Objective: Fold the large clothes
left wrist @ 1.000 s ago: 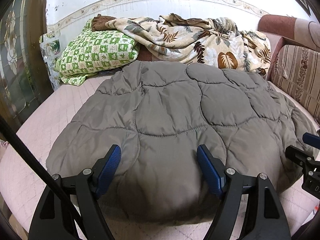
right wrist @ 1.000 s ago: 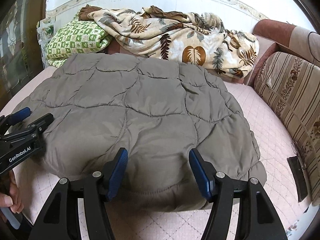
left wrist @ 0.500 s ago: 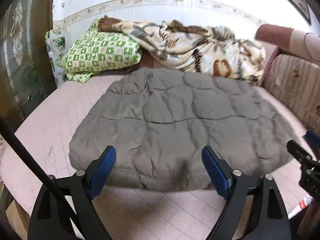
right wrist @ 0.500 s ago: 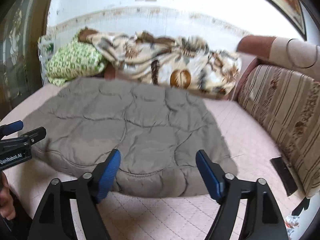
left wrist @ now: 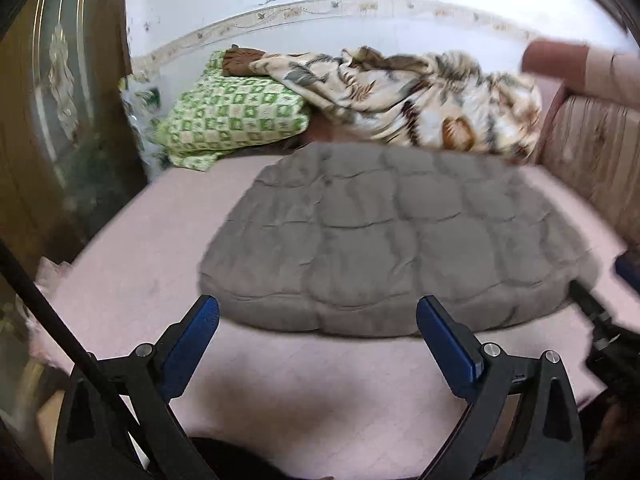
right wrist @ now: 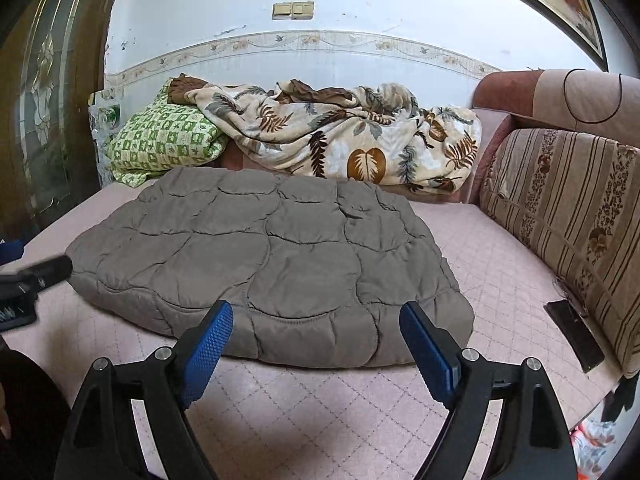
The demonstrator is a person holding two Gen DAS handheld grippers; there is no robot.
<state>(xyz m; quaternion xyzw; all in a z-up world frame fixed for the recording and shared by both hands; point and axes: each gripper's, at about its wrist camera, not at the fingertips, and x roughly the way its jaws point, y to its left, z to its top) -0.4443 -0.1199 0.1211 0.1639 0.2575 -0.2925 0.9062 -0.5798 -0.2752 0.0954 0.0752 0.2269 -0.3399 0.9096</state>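
Note:
A grey quilted padded garment (left wrist: 400,236) lies folded into a thick rectangular bundle on the pink quilted bed (left wrist: 168,248); it also shows in the right wrist view (right wrist: 272,256). My left gripper (left wrist: 318,330) is open and empty, held back from the bundle's near edge. My right gripper (right wrist: 316,338) is open and empty, just short of the bundle's near right edge. The left gripper's tip (right wrist: 48,270) shows at the left of the right wrist view.
A green checked pillow (right wrist: 164,144) and a leaf-print blanket (right wrist: 344,136) lie at the bed's far end. A striped sofa back (right wrist: 568,216) runs along the right. A dark flat object (right wrist: 574,334) lies by it. A wooden glass door (left wrist: 52,128) stands left.
Both grippers have pulled back and up from the grey bundle, which now lies farther off on the bed. Both stayed open.

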